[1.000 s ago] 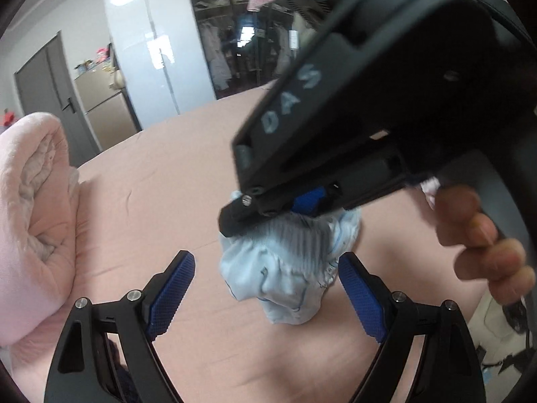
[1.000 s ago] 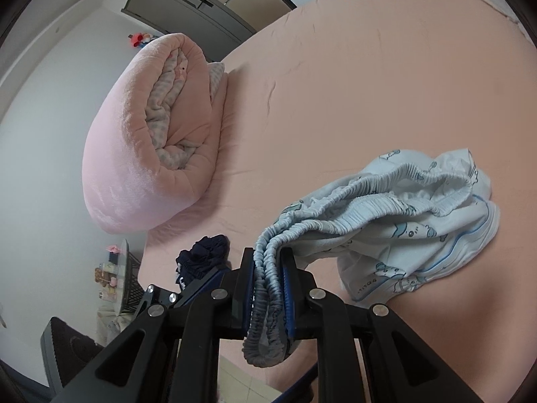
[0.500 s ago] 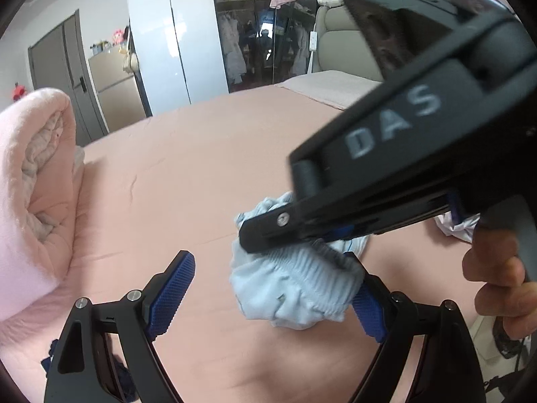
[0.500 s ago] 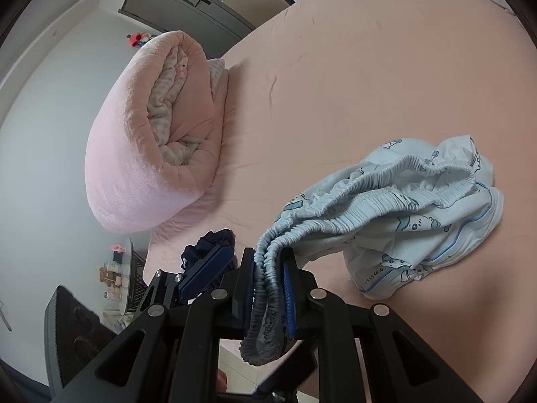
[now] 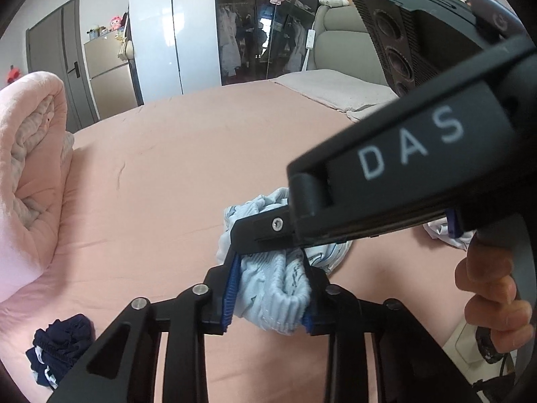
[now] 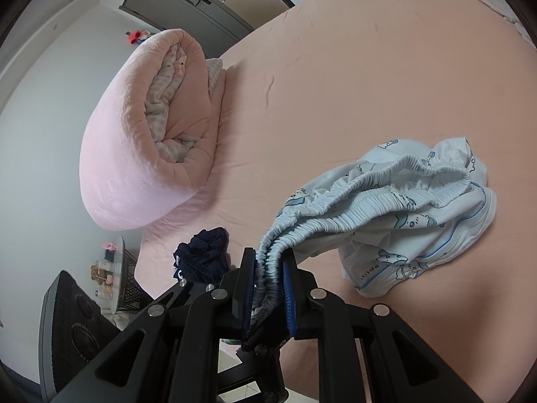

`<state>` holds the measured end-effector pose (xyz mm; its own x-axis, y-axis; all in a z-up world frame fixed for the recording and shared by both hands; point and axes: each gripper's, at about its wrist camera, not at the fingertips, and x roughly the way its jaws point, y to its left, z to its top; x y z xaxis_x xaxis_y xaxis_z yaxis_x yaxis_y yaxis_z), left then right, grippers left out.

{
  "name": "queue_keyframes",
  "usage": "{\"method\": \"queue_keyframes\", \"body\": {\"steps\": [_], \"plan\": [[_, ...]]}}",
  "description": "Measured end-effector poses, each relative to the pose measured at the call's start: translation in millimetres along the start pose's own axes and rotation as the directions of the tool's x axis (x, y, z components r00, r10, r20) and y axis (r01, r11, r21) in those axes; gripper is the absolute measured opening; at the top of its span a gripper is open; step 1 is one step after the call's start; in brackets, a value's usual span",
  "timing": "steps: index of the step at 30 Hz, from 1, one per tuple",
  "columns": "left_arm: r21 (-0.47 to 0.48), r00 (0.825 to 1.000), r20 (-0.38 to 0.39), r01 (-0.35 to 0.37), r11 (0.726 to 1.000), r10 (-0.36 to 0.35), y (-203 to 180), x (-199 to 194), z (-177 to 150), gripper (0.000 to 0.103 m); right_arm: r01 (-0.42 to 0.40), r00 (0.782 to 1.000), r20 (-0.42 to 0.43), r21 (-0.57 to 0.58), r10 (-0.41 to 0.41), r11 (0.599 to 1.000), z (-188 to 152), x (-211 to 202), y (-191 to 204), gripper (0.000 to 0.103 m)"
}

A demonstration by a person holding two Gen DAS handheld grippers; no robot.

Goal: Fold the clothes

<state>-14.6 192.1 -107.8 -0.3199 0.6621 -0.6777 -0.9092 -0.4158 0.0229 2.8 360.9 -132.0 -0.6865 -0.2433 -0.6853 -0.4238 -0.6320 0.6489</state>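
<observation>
Left gripper (image 5: 272, 294): jaws have just been closing and now clamp the gathered elastic waistband of the light blue shorts (image 6: 402, 221). Right gripper (image 6: 268, 288) is clenched on the same waistband close by, so both grips sit bunched together. The shorts lie partly lifted off the pink bed sheet (image 6: 369, 67), rest crumpled on it. Judgement: step in hand is spreading the waistband; slide or pull the two grips apart along the elastic, keep it taut and level, then lay flat before folding. Count: two grippers, one blue shorts, one dark navy garment (image 6: 201, 255) beyond near the bed edge, one rolled pink quilt (image 6: 134, 154) furthest.
</observation>
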Motion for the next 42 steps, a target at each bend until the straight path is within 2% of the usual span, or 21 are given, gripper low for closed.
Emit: {"method": "queue_keyframes", "body": {"steps": [4, 12, 15, 17, 21, 24, 26, 28, 30, 34, 39, 42], "plan": [[-0.006, 1.000, -0.004, -0.001, 1.000, 0.001, 2, 1, 3, 0.019, 0.007, 1.000, 0.007, -0.002, -0.007, 1.000, 0, -1, 1, 0.016], [-0.011, 1.000, -0.014, -0.007, 1.000, 0.007, 3, 5, 5, 0.018, 0.001, 1.000, 0.005, -0.030, -0.001, 1.000, 2, -1, 1, 0.016], [-0.013, 1.000, -0.017, 0.010, 1.000, -0.010, 4, 6, 5, 0.018, -0.006, 1.000, -0.002, -0.039, 0.006, 0.999, 4, -2, -1, 0.031], [-0.012, 1.000, -0.015, 0.021, 1.000, -0.021, 4, 5, 4, 0.018, -0.012, 1.000, -0.005, -0.043, 0.011, 0.999, 7, -5, -4, 0.048], [0.005, 1.000, -0.015, 0.012, 1.000, -0.012, 3, 5, 6, 0.018, 0.021, 0.999, 0.027, -0.055, -0.019, 0.998, 14, -19, -13, 0.052], [-0.006, 1.000, -0.016, 0.011, 1.000, -0.011, -6, -3, 1, 0.018, 0.077, 0.995, 0.069, -0.092, -0.071, 0.993, 20, -33, -20, 0.052], [-0.012, 1.000, -0.016, 0.010, 1.000, -0.010, -6, -5, -1, 0.018, 0.146, 0.986, 0.107, -0.147, -0.131, 0.978, 22, -44, -23, 0.052], [-0.024, 1.000, -0.020, 0.009, 1.000, -0.009, -3, -5, 0, 0.018, 0.230, 0.967, 0.159, -0.198, -0.200, 0.953, 23, -53, -25, 0.053], [-0.046, 1.000, -0.024, 0.015, 0.999, -0.016, 2, -4, 1, 0.018, 0.282, 0.950, 0.203, -0.239, -0.236, 0.929, 23, -61, -28, 0.052], [-0.075, 1.000, -0.019, 0.016, 0.997, -0.018, 11, -7, 0, 0.018, 0.321, 0.934, 0.250, -0.274, -0.256, 0.906, 24, -71, -44, 0.052], [-0.084, 1.000, -0.012, 0.007, 0.996, -0.008, 13, -12, -2, 0.018, 0.445, 0.888, 0.281, -0.327, -0.364, 0.834, 20, -64, -65, 0.052], [-0.086, 1.000, -0.008, 0.000, 0.996, -0.001, 15, -14, -1, 0.018, 0.474, 0.878, 0.270, -0.367, -0.396, 0.801, 20, -54, -76, 0.052]]}}
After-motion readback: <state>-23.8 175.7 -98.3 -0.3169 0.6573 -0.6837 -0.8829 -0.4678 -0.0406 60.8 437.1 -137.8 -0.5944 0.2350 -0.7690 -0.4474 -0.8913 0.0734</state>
